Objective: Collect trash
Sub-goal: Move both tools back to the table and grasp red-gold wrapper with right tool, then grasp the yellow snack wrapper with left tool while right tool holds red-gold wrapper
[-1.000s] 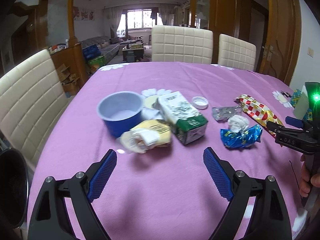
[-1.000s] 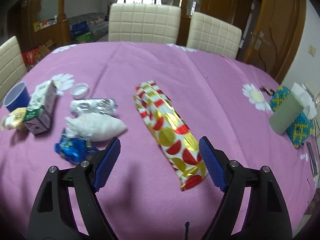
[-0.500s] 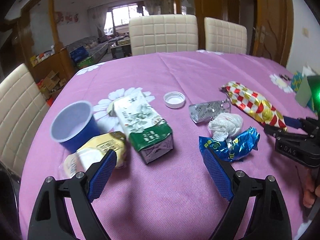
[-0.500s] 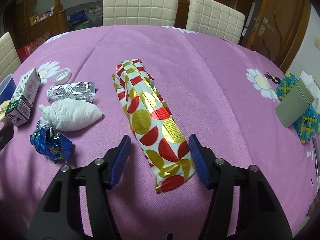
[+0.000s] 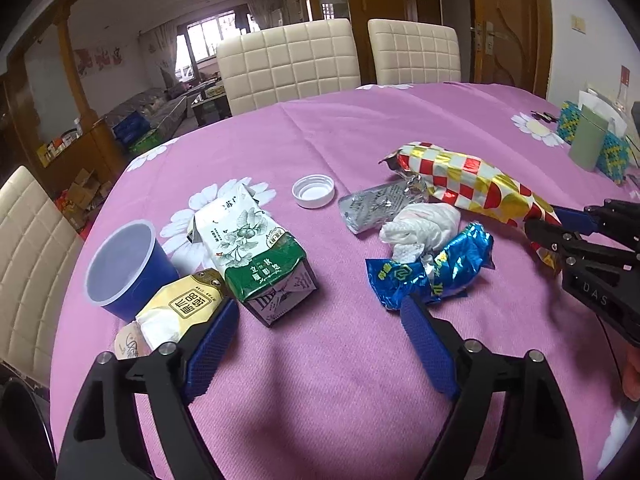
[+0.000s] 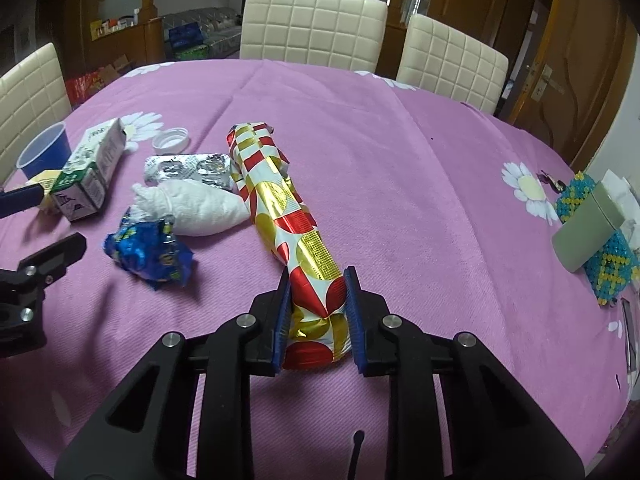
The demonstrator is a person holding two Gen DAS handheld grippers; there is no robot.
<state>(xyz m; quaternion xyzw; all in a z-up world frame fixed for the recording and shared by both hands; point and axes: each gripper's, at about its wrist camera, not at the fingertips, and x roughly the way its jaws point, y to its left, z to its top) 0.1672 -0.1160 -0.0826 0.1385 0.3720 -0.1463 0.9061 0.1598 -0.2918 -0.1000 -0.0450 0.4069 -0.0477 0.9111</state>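
Observation:
My right gripper (image 6: pixel 318 276) is shut on the near end of a long red, gold and white wrapper (image 6: pixel 280 200) that lies on the purple tablecloth (image 6: pixel 400 184). The left wrist view shows the same grip at the right, on the wrapper (image 5: pixel 460 172). My left gripper (image 5: pixel 316 308) hovers low with its jaws closing. The green and white carton (image 5: pixel 248 240) has its near end just ahead of the gap, and the pads touch nothing. A yellow packet (image 5: pixel 180 308) lies by the left finger and a crumpled blue wrapper (image 5: pixel 432 268) by the right one.
A blue cup (image 5: pixel 124 264), a white cap (image 5: pixel 313 191), a foil blister pack (image 5: pixel 376 204) and a white tissue wad (image 5: pixel 420 224) lie among the trash. A green box on a beaded holder (image 6: pixel 588 232) stands at the right. Cream chairs (image 6: pixel 316 24) ring the table.
The right jaws have closed from wide open onto the red and gold wrapper. The left gripper has slid right, from facing the cup and packet to facing the carton.

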